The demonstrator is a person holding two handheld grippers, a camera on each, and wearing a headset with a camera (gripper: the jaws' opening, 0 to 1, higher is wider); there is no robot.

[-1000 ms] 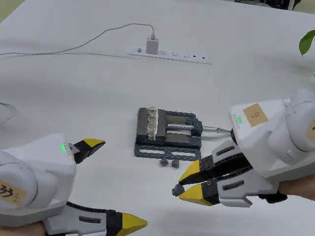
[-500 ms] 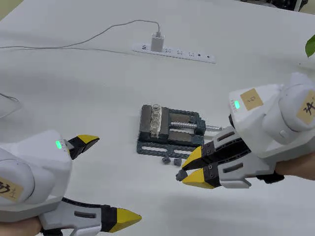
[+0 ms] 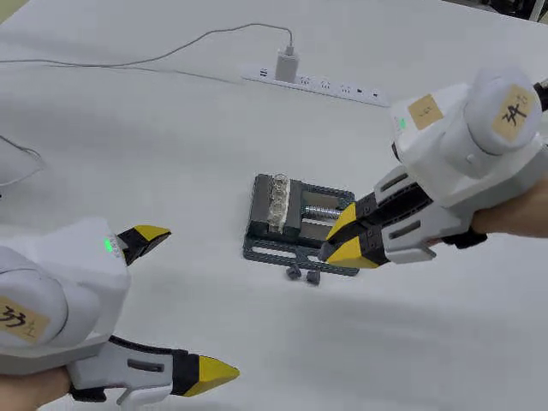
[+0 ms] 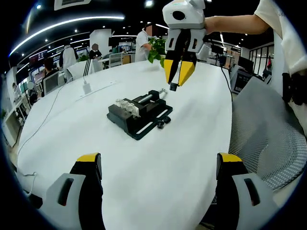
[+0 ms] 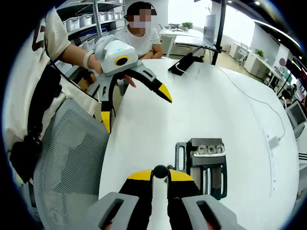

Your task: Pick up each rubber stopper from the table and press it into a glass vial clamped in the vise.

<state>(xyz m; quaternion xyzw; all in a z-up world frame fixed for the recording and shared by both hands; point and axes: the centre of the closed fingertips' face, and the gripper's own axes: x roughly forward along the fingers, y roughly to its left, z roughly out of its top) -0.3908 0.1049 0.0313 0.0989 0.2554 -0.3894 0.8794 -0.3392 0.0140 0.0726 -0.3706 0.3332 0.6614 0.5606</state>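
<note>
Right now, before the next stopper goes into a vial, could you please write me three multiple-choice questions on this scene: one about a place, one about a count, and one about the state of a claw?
1. Where do the loose stoppers lie?
A. on the table, close beside the vise
B. at the far edge of the table
C. on top of the vise

2. How many loose stoppers lie there?
A. one
B. two
C. five

3. What is the state of the right claw?
A. wide open
B. shut, with nothing between
C. shut on a stopper

Answers:
1. A, because the head view shows them on the white top next to the vise base.
2. B, because two small dark pieces sit side by side there.
3. C, because the right gripper view shows the held stopper pinched between the yellow tips.
</note>
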